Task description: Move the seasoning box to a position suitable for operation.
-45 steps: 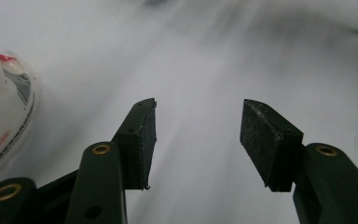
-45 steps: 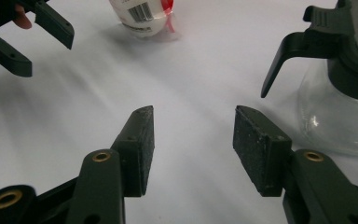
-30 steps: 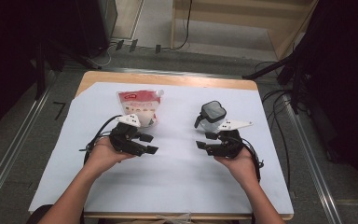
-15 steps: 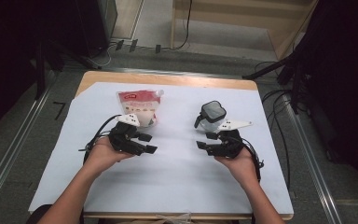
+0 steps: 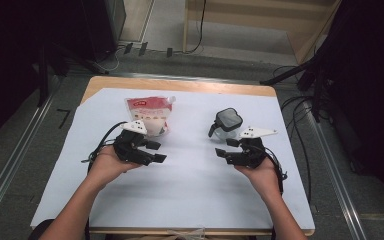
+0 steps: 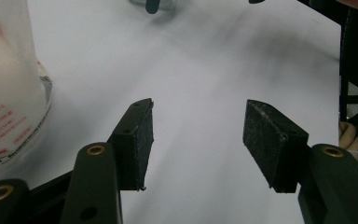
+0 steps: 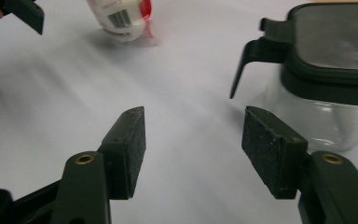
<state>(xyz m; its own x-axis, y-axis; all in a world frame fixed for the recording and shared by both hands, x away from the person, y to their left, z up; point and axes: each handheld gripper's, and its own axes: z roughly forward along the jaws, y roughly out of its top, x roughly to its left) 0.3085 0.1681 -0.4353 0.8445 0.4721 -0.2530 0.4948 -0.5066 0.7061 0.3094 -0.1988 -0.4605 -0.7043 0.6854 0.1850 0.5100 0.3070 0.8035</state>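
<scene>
From above, my left gripper (image 5: 152, 151) and right gripper (image 5: 228, 148) hover over the white sheet (image 5: 190, 200), jaws apart and empty; the right jaws have just been opening a little, both hands placed as before. Along my left gripper (image 6: 198, 135), the pouch (image 6: 7, 88) stands just left. Along my right gripper (image 7: 193, 149), the lidded glass container (image 7: 326, 70) sits just beside the right pad.

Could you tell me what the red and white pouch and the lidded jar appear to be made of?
The pouch looks like soft glossy plastic film: translucent, printed red and white, with a spout at one corner. The jar has a clear body, glass or hard plastic; the pictures leave that open. Its lid looks like dark matt plastic around a shiny panel.
</scene>
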